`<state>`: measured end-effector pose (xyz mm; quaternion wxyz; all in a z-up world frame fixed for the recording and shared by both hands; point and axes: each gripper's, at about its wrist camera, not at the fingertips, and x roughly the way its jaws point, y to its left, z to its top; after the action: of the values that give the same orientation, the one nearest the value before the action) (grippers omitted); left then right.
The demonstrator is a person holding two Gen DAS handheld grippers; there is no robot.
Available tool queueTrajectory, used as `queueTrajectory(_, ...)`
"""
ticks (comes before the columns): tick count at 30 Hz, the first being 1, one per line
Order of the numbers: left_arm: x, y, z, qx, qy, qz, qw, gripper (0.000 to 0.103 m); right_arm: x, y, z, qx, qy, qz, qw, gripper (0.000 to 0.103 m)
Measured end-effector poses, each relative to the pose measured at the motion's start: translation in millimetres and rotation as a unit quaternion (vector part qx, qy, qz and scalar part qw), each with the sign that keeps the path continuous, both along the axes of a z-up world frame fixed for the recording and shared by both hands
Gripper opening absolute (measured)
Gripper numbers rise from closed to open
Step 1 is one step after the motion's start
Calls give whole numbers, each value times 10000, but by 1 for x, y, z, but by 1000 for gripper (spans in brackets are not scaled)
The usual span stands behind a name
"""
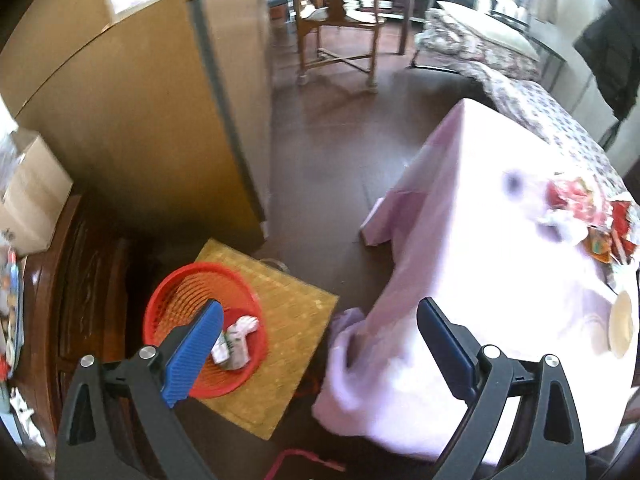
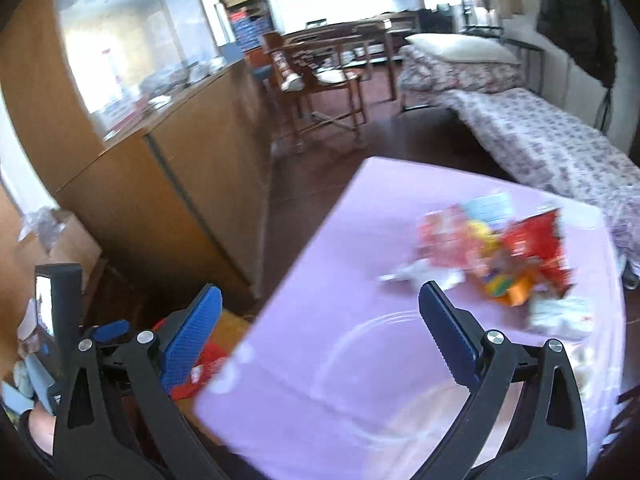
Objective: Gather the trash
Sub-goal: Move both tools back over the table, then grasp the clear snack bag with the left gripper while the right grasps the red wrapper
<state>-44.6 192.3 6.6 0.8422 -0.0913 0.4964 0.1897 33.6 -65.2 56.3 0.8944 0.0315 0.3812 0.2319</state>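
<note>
Two views carry this moment, and the left wrist comes first: the left gripper (image 1: 320, 330) stands with its blue-padded jaws spread wide and nothing between them, angled steeply down over the gap between a round red plastic mesh basket (image 1: 168, 312) and a table draped in a pale lilac cloth (image 1: 480, 280). The basket sits on a square woven straw mat (image 1: 292, 300) on the dark floor and already holds a crumpled white and green paper wad (image 1: 236, 340). Far off at the right edge of the tabletop lies a heap of torn red and orange snack wrappers (image 1: 580, 212), with a pale round dish (image 1: 622, 320) near it. In the right wrist view the right gripper (image 2: 320, 320) is likewise wide open and empty, tilted less steeply and hanging over the near part of the lilac cloth, where a clear round plate (image 2: 380, 340) shows faintly. The wrapper heap (image 2: 516, 252) lies beyond its fingertips, blurred, well apart from the pads. Judging by look, the wrappers are light, thin and crinkly, likely slick foil or film that slides under a flat pinch; a raised crumpled fold or torn edge should give the surest hold. The other gripper's dark body (image 2: 60, 312) shows low at the left of this view.
</note>
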Motion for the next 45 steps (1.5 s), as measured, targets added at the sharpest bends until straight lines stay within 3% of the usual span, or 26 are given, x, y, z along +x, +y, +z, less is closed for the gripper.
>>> queueTrajectory(13, 67, -78, 2, 107, -57, -636, 9979, 96, 48, -84, -10, 64, -248, -783, 9966, 96)
queueTrajectory(22, 117, -120, -5, 40, -81, -926, 9957, 96, 63, -139, -32, 125, -125, -1452, 9892, 96)
queueTrajectory(32, 151, -158, 6, -73, -130, -1243, 9921, 96, 69, -175, -44, 194, 37, -1787, 9837, 96)
queueTrajectory(45, 197, -181, 15, -702, -74, -1345, 9884, 97, 74, -190, -52, 279, 206, -1965, 9799, 96)
